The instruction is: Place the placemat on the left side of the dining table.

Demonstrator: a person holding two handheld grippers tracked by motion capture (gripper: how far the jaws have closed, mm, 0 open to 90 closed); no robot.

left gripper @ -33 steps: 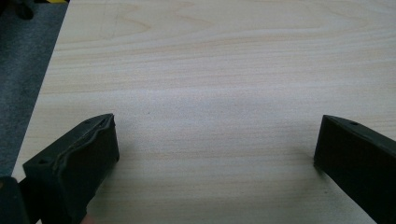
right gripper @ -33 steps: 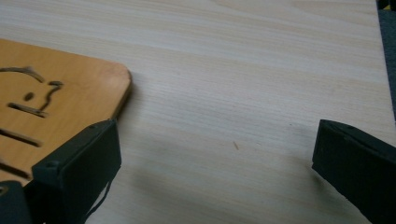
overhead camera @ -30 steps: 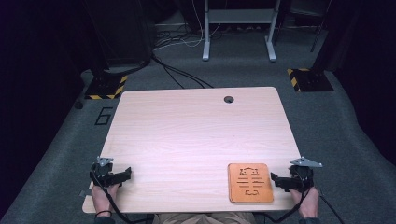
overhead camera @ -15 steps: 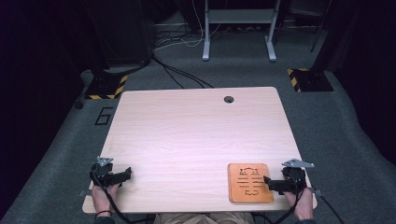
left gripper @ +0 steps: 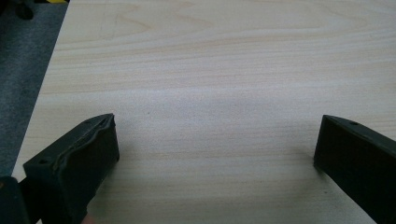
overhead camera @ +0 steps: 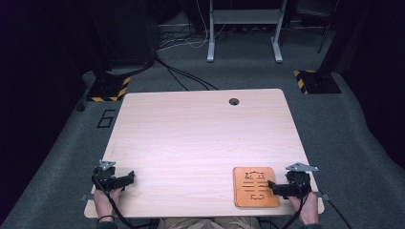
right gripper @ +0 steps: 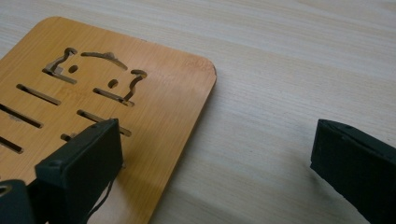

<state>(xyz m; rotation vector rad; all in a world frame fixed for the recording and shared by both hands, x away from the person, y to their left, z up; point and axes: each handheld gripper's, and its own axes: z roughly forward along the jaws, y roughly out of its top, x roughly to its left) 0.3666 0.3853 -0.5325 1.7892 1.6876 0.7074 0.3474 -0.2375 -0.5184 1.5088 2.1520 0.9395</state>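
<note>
A flat orange-brown wooden board with rounded corners and cut-out slots [overhead camera: 256, 186] lies on the pale wooden table [overhead camera: 200, 138], near the front edge and toward the right side. The slots in the board make thin lines and a small face shape with two round holes. The right gripper [overhead camera: 273, 186] sits at the right edge of this board, low over the table. Its two black jaws are wide apart and hold nothing. In the right gripper view, one jaw hangs over the board [right gripper: 93, 107] near its slots, and the other jaw is out over the bare table [right gripper: 289, 84], well away from the board. The rounded corner of the board lies between the two jaws. I cannot tell if the jaw over the board touches it. A hand [overhead camera: 305, 210] holds this gripper from the front edge of the table. The left gripper [overhead camera: 130, 177] is far off at the front left corner of the table, well apart from the board. Its jaws are wide apart too, with only bare wood [left gripper: 215, 112] between them. Another hand [overhead camera: 106, 202] holds it. A small round dark hole [overhead camera: 233, 101] is in the table near its far edge. Grey carpet [overhead camera: 344, 138] lies around the table.
</note>
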